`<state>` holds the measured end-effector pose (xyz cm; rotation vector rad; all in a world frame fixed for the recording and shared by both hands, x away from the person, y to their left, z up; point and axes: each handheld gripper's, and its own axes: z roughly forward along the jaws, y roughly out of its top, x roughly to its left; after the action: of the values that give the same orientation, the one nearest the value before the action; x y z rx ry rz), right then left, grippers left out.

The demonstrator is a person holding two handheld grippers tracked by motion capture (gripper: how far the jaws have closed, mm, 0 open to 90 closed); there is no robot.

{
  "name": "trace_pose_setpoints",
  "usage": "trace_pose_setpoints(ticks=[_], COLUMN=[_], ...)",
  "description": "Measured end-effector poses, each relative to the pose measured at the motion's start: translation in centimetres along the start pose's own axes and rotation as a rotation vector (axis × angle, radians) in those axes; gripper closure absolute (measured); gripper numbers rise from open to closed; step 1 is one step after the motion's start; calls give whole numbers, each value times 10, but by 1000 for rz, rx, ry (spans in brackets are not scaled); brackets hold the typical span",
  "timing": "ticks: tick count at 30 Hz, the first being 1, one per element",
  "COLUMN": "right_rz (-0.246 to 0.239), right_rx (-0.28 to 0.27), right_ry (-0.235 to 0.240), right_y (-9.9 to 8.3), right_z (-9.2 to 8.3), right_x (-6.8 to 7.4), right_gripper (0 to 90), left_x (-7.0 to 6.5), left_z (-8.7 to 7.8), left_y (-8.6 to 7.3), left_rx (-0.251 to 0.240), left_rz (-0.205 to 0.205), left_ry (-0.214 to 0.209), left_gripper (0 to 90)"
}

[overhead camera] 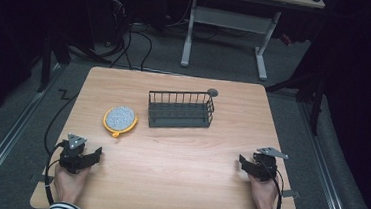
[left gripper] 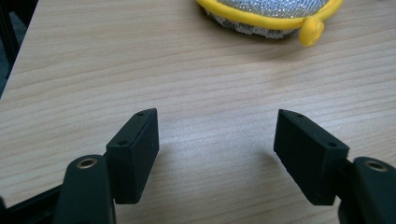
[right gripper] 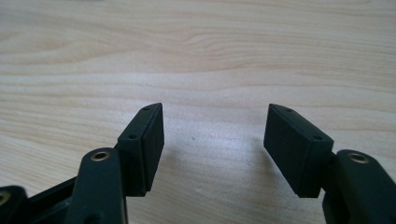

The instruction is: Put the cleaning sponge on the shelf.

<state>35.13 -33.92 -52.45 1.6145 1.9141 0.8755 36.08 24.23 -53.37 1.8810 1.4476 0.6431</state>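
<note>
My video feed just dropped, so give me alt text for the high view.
A wooden table holds a dark wire basket at centre and a round yellow-rimmed scrubber to its left. At the near edge, the left gripper and right gripper rest open, each held in a hand.

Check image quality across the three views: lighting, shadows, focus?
High view: table evenly lit, surroundings nearly black, wire basket and yellow-rimmed scrubber somewhat soft. Left gripper view: wood grain sharp, soft shadows beside the open jaws of the left gripper, scrubber cropped at the top edge. Right gripper view: right gripper open over bare wood, far grain washed out and blurrier.
</note>
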Motion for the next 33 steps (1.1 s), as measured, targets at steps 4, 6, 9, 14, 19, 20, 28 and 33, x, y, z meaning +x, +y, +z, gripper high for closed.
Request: trace_pose_setpoints(ticks=[4,6,9,14,19,20,28,33], right_rz=[33,50,13,-37,-71,-74,-100,-115], right_rx=[-17,-13,6,-21,-12,-11,-9,-1], right_ry=[40,80,100,115,136,142,174,178], right_y=[3,4,11,33,50,53,81,92], right_z=[-3,-2,-1,-2,6,8,24,34], right_x=[-2,-1,6,16,27,28,41,49], right_gripper=[417,435,462,505,545,553,622,650], left_x=[-2,-5,-13,-35,-53,-57,-85,-93], left_z=[-5,-10,-16,-13,-4,-3,22,35], left_y=[4,9,22,45,63,67,96,106], left_rx=[-10,-28,-55,-50,-39,-34,4,19], left_rz=[3,25,49,103,143,150,184,175], left_ry=[-21,-32,-66,-123,-164,-170,-231,-246], left_gripper=[318,325,348,364,381,381,428,445])
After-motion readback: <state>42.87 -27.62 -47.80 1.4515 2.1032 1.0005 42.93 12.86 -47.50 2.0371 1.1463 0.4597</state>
